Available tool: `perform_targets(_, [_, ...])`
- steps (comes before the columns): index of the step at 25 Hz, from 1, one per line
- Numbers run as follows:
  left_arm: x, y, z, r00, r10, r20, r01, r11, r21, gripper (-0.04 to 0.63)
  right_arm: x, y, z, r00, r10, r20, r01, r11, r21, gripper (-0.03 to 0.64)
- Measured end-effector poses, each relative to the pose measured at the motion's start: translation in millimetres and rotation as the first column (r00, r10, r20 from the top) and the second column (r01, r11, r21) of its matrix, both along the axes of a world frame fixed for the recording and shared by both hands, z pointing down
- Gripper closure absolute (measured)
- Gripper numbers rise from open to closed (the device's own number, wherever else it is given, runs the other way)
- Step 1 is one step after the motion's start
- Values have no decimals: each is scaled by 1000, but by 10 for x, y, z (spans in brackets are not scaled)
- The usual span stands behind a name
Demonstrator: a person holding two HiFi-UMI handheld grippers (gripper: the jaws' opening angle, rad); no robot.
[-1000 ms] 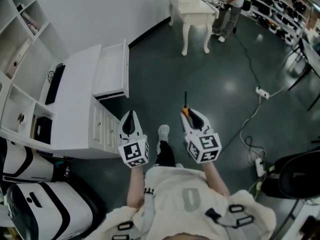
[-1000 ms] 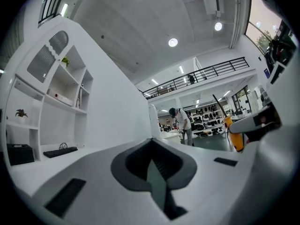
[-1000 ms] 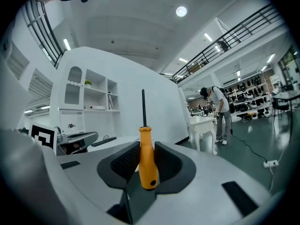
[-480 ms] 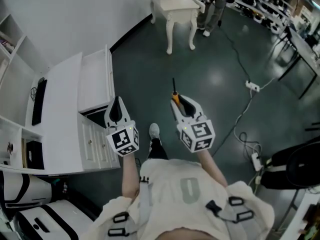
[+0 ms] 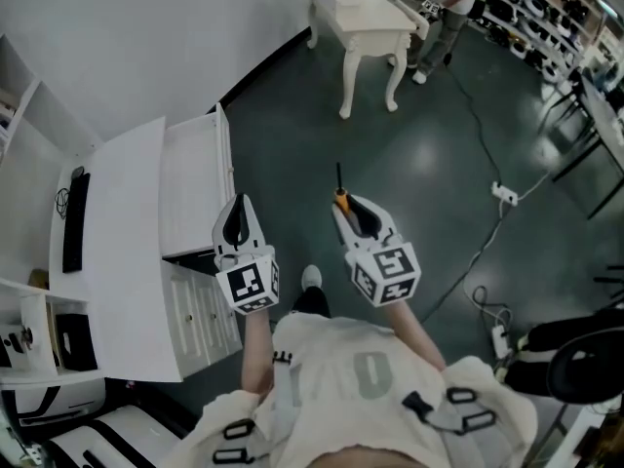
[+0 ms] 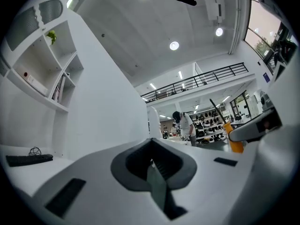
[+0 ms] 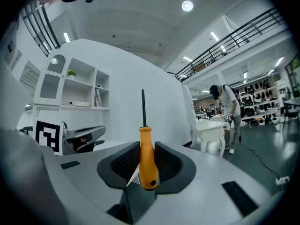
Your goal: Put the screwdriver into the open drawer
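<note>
Right gripper (image 7: 148,163): jaws clamped on orange handle of screwdriver (image 7: 148,156).
Left gripper (image 6: 152,162): jaws pressed together, empty.
Open drawer (image 5: 190,191): seen at left.

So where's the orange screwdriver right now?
The screwdriver is just right of centre in the head view, clamped in the jaws of the right gripper, shaft pointing ahead over the dark floor, right of the open drawer.

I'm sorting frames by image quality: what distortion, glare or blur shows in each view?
Head view: mild wide-angle bending, lamp glare on the floor. Left gripper view: heavy fisheye, black corners, near jaws soft. Right gripper view: same fisheye, screwdriver sharp.
</note>
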State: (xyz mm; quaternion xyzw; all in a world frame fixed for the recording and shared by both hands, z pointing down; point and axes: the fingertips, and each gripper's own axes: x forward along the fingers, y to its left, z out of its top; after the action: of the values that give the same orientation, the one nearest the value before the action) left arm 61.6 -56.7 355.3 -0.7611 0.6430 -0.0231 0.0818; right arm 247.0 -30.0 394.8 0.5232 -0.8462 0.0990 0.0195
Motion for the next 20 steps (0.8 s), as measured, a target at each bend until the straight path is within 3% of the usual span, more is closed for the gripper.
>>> perform_targets(4, [-149,-556,-108,1000,7,12,-7,1000,4,591,-197,-538,-70,1000,-4,9,4,1000,-23,523])
perform_targets(10, [-332,-1287,-98,999,17,-36,-18,1000,-13,591,-485,-1269,-78,1000,-14,11,15,999,-50,523])
perform_targets(15, [-490,-1697,-20,999,29,15,-29,999,-35,591,-667,-1656,-39,1000,-10,29,12,997,-74,523])
perform_targets(20, [-666,-1894,-69,1000,-7,-15,7,999,-33,591,-819,-1899,-18,998,-25,53,29,996,-90,525])
